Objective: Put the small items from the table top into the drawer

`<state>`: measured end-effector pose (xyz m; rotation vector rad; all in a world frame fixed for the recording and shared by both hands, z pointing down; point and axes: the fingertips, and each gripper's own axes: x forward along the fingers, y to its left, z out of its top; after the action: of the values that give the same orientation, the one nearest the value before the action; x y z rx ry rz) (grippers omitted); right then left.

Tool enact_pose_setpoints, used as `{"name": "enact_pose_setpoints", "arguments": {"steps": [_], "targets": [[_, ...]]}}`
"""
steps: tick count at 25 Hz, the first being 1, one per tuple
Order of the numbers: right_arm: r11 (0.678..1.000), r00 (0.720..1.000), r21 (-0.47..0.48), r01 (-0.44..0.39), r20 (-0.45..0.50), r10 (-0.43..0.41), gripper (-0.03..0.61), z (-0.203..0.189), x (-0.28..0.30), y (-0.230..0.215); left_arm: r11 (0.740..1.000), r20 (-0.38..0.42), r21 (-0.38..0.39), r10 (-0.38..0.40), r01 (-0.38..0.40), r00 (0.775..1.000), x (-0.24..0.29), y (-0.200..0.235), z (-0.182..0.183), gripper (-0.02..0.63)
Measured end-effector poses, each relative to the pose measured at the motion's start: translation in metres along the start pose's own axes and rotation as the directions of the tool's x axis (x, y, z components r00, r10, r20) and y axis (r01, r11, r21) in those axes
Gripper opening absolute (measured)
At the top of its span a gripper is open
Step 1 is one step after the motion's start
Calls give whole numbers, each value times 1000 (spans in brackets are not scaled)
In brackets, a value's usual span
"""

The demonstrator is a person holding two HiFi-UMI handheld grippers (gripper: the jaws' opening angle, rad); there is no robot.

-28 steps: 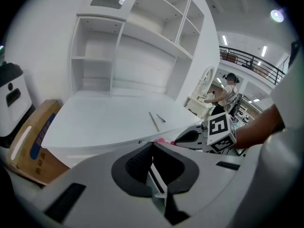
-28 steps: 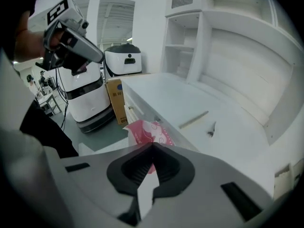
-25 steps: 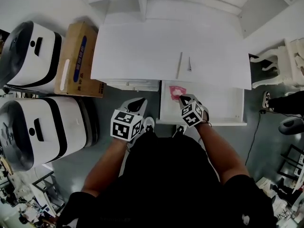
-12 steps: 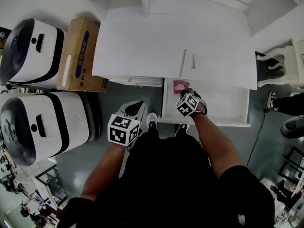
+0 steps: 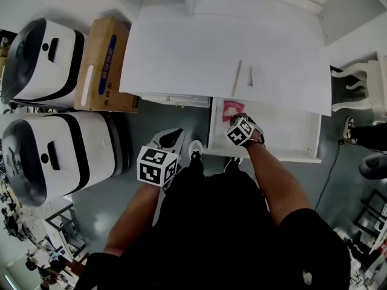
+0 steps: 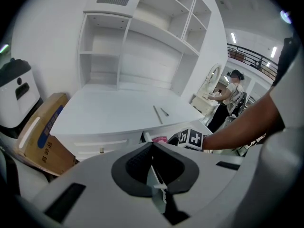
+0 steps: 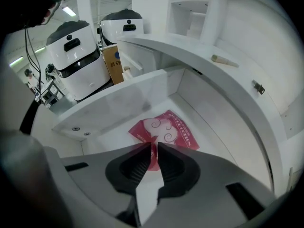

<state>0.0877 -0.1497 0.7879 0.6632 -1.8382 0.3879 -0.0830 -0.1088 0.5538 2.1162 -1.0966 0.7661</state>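
Place: indoor test hall or lab, fitted out with home furniture.
- Near: white desk (image 5: 224, 53) with open drawer (image 5: 284, 132); white shelves (image 6: 142, 37) at its far edge.
- Left: two rounded white-and-black machines (image 5: 42, 59) on a bare grey floor (image 5: 121, 198); cardboard box (image 5: 103, 65) just beside the desk.
- Right: loose cable (image 5: 323, 174) on the floor.
- Far right: upper-level railing (image 6: 249, 57), ceiling strip lights (image 6: 233, 37), and a person (image 6: 228, 96) standing near an oval mirror (image 6: 213, 77).
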Motion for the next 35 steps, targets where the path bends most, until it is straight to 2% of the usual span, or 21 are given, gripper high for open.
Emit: {"name": "enact_pose_setpoints", "arguments": {"steps": [10, 15, 19, 23, 28, 32, 35], "targets": [[999, 999, 51, -5, 37, 3, 46, 7, -25, 1, 998, 27, 41, -49, 48, 998, 6, -11, 12, 11], [994, 991, 106, -20, 135, 5, 46, 22, -66, 6, 994, 47, 82, -80, 76, 996, 6, -17, 21, 11], [983, 973, 184, -26, 230, -18, 46, 32, -105, 5, 989, 55, 110, -103, 97, 993, 7, -22, 25, 11], [956, 947, 291, -44, 318, -53, 46, 42, -147, 4, 984, 65, 134, -130, 120, 989, 7, -30, 33, 11], [928, 899, 363, -86, 429, -85, 46, 57, -194, 6, 975, 81, 160, -165, 151, 983, 7, -42, 43, 11], [893, 844, 409, -189, 532, -65, 46, 65, -228, 10, 969, 96, 174, -195, 177, 976, 5, -50, 51, 11], [854, 805, 455, -253, 589, -76, 44, 65, -247, 7, 962, 85, 199, -208, 188, 975, 5, -55, 51, 11]]}}
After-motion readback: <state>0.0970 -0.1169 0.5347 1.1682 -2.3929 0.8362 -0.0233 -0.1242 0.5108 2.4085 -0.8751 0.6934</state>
